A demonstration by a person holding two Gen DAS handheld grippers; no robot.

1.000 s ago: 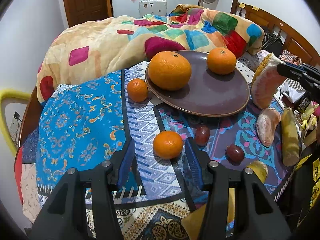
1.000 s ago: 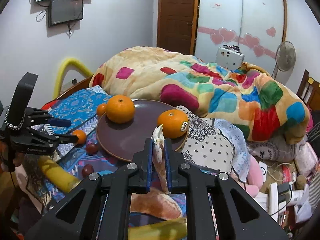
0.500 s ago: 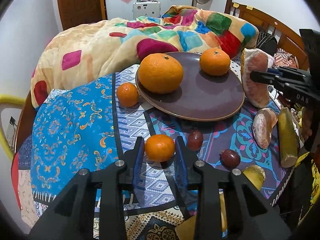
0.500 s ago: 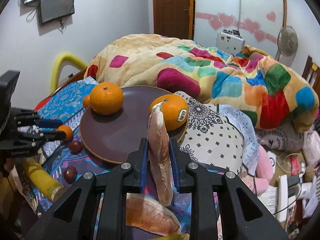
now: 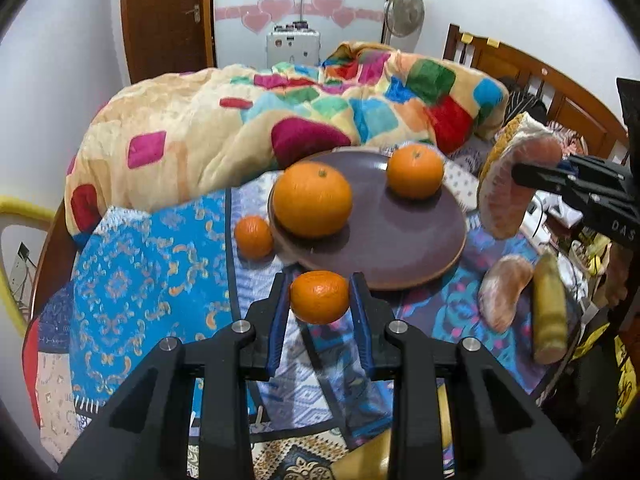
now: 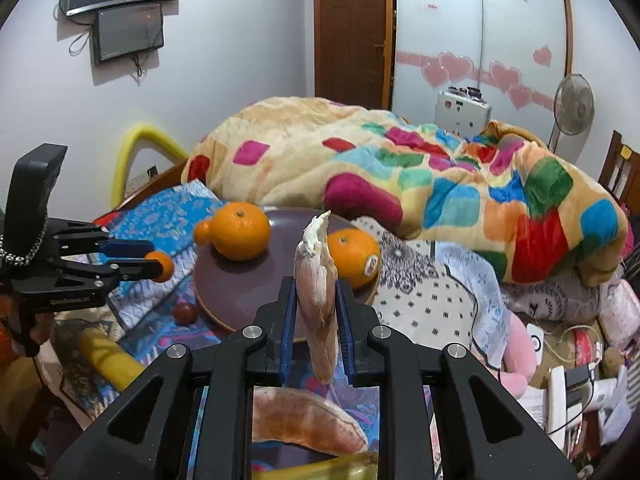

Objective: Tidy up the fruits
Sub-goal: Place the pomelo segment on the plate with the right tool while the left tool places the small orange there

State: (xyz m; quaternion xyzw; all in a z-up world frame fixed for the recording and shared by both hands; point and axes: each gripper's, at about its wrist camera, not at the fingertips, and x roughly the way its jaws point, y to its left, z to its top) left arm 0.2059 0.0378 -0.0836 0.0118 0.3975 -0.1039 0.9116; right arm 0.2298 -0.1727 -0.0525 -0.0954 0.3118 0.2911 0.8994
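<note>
My left gripper (image 5: 319, 300) is shut on a small orange mandarin (image 5: 319, 297) and holds it in the air just in front of the brown plate (image 5: 400, 248). The plate carries a big orange (image 5: 313, 199) and a smaller orange (image 5: 415, 171). Another mandarin (image 5: 253, 237) lies on the cloth left of the plate. My right gripper (image 6: 317, 320) is shut on a peeled pomelo wedge (image 6: 317, 292), upright, above the plate's near right edge; it also shows in the left wrist view (image 5: 508, 188).
A second pomelo wedge (image 5: 505, 292) and a banana (image 5: 550, 316) lie on the patterned cloth right of the plate. A dark red fruit (image 6: 185, 312) sits in front of the plate. A bright quilt (image 5: 248, 120) is heaped behind.
My left gripper closed on the mandarin and lifted it off the cloth toward the plate. My right gripper rose with the pomelo wedge.
</note>
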